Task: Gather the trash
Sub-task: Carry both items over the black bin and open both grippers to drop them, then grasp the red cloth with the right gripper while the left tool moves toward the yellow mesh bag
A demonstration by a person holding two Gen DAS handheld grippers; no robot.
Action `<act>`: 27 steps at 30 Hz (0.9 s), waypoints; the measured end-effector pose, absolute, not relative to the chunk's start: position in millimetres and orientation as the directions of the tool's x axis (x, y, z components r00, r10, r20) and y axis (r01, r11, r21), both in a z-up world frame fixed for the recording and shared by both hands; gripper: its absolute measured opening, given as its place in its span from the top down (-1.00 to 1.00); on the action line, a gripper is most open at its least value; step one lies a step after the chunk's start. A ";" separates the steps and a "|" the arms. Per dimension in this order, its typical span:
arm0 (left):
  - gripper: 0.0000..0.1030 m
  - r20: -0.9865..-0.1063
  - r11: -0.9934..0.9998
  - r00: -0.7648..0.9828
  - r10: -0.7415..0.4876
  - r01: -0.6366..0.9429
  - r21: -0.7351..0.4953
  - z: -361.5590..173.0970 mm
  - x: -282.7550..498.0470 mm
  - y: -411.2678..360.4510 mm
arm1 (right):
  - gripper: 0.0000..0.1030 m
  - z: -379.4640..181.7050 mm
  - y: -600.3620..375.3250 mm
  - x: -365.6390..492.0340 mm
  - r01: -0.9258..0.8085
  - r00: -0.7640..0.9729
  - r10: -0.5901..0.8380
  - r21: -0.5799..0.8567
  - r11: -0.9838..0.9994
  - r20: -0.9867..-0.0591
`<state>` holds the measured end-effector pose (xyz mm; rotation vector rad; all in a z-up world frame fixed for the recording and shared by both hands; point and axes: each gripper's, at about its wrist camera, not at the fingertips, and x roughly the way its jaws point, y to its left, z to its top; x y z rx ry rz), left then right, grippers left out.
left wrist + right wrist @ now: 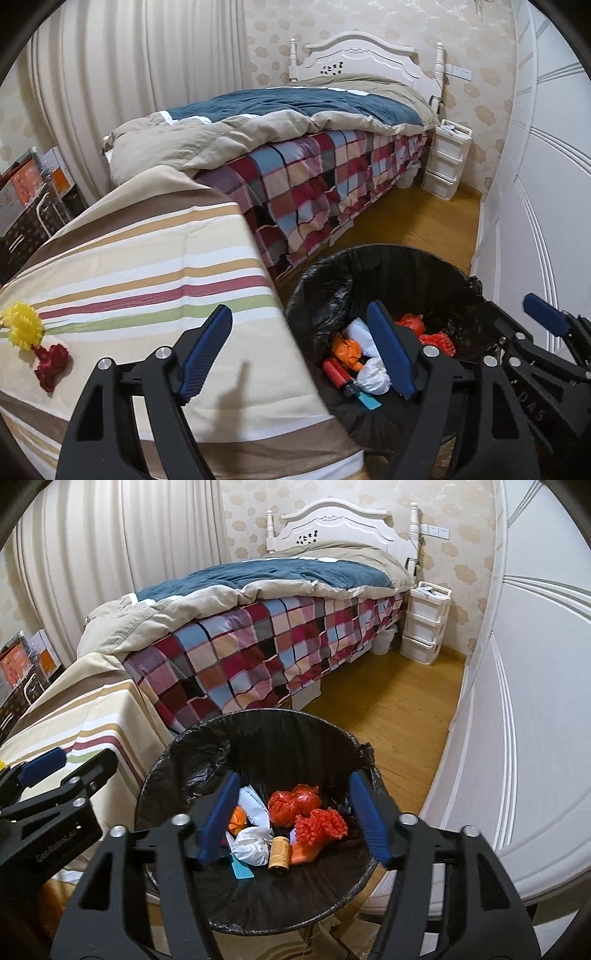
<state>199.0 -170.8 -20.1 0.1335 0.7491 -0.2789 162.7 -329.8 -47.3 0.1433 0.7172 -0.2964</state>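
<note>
A bin with a black liner (184, 738) stands on the floor beside a table under a striped cloth (147, 258). Inside lie a red net (321, 825), a red bag (291, 803), a brown bottle (279, 853) and a crumpled white bag (251, 843). My right gripper (294, 779) hangs open over the bin, nothing between its fingers. My left gripper (300, 312) is open too, straddling the table edge and the bin (321, 280), and it holds nothing. A yellow spiky ball (22, 323) and a crumpled red piece (51, 363) rest on the cloth at far left.
A bed with a plaid cover (314, 177) runs back to a white headboard. A white drawer unit (447, 158) stands by it. White wardrobe doors (535, 720) line the right side, with wood floor (388, 716) between. Boxes (26, 184) are stacked at left.
</note>
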 end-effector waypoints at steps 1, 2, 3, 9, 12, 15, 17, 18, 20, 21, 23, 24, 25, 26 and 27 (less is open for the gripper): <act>-0.52 -0.685 0.957 0.702 -0.197 0.289 0.021 -18.9 198.6 -166.9 | -0.29 -46.0 -328.6 161.7 0.316 0.715 -0.219 0.028 0.948 -0.664; -0.54 -0.681 0.960 0.707 -0.189 0.278 0.023 -17.3 197.3 -162.0 | -0.32 -44.4 -326.3 160.9 0.316 0.715 -0.220 0.026 0.948 -0.664; -0.56 -0.681 0.963 0.710 -0.180 0.268 0.025 -15.9 195.9 -157.2 | -0.37 -42.9 -323.3 160.1 0.314 0.715 -0.219 0.025 0.949 -0.663; -0.60 -0.672 0.979 0.730 -0.124 0.199 0.035 -10.7 183.4 -113.7 | -0.49 -35.9 -293.0 157.3 0.257 0.733 -0.162 0.050 0.965 -0.661; -0.62 -0.670 0.988 0.739 -0.070 0.143 0.055 -9.6 176.5 -85.1 | -0.50 -34.4 -270.7 157.9 0.213 0.739 -0.119 0.062 0.975 -0.663; -0.63 -0.661 0.993 0.750 -0.020 0.090 0.072 -8.0 167.7 -53.3 | -0.50 -33.8 -241.5 160.1 0.156 0.742 -0.067 0.075 0.985 -0.667; -0.64 -0.649 0.995 0.760 0.017 0.054 0.089 -6.8 161.3 -33.1 | -0.50 -33.3 -219.1 161.6 0.115 0.743 -0.039 0.070 0.991 -0.668; -0.65 -0.645 0.995 0.763 0.035 0.034 0.094 -6.4 158.4 -23.2 | -0.50 -33.3 -209.0 162.6 0.096 0.743 -0.026 0.067 0.993 -0.668; -0.66 -0.640 0.995 0.765 0.069 -0.007 0.099 -6.7 151.4 0.2 | -0.50 -33.3 -185.3 165.1 0.048 0.739 0.012 0.070 0.996 -0.673; -0.66 -0.639 0.994 0.764 0.087 -0.025 0.106 -7.3 148.6 10.7 | -0.50 -33.7 -173.7 166.2 0.025 0.736 0.032 0.073 0.997 -0.677; -0.67 -0.637 0.990 0.759 0.131 -0.066 0.124 -10.0 143.5 33.4 | -0.50 -34.5 -148.9 169.5 -0.017 0.730 0.060 0.069 0.997 -0.680; -0.67 -0.637 0.987 0.756 0.152 -0.087 0.133 -11.8 140.6 45.2 | -0.50 -34.8 -136.4 171.1 -0.036 0.728 0.072 0.066 0.997 -0.682; -0.67 -0.638 0.985 0.752 0.168 -0.103 0.139 -13.4 138.5 55.2 | -0.50 -35.6 -125.4 172.3 -0.056 0.724 0.088 0.068 0.996 -0.684; -0.67 -0.641 0.982 0.745 0.187 -0.124 0.143 -15.5 136.8 67.6 | -0.50 -36.8 -110.9 174.6 -0.083 0.717 0.112 0.076 0.994 -0.688; -0.67 -0.646 0.980 0.737 0.200 -0.142 0.142 -17.6 134.8 79.4 | -0.50 -37.6 -101.3 176.1 -0.099 0.713 0.125 0.077 0.992 -0.690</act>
